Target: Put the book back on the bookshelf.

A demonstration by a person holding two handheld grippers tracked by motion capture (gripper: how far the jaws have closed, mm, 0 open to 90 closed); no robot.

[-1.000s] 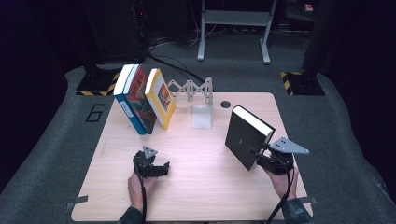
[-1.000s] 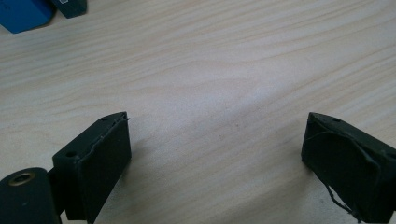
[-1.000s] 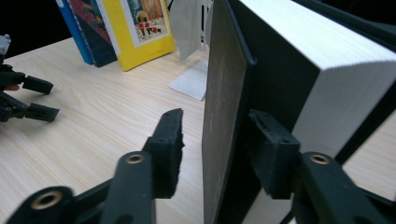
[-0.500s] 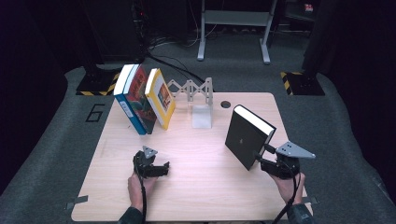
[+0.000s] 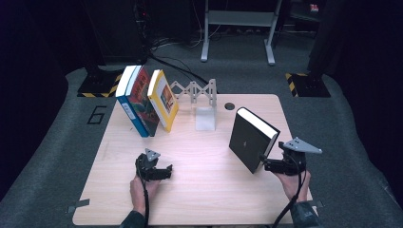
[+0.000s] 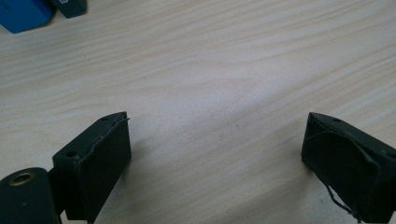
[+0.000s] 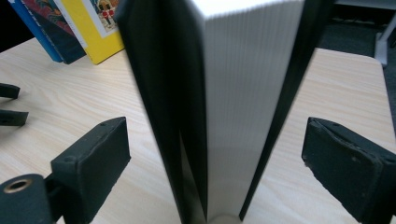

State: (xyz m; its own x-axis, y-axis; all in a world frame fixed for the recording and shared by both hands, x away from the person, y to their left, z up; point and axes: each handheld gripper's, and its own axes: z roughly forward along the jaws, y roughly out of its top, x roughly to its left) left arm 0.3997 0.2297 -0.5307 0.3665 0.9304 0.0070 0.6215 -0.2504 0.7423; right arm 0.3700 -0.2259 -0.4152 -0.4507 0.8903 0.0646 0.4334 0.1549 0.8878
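Jaws, right gripper (image 5: 264,164): wide apart, just been opening; black book (image 5: 252,138) stands between the pads w/ clear gaps both sides in right gripper view, so no grip on it now. Jaws, left gripper (image 5: 164,172): wide apart, nothing between, bare wood under them in left gripper view. Item 1, black book: upright on its lower edge, right part of table (image 5: 199,190), tilted, fore-edge pages toward right gripper, well apart from the other books. Item 2, blue book (image 5: 130,102): back left, leaning. Item 3, yellow book (image 5: 164,99): just beside it, leaning the same way, w/ a dark-covered vol. between them. Item 4, grey zigzag rack (image 5: 195,90) w/ white block (image 5: 205,118) in front, mid-back of table. Risk, as judgement: book is free-standing and tilted w/ nothing pressing on it; could topple flat, or a pad could clip a cover as the gripper backs off and push it over. Left gripper is too far off to steady it. View notes: right gripper view gives the pad-to-cover gaps and page block (image 7: 243,93) close up, which high view is too small to settle; high view gives the book's lean and its place relative to rack and other books.
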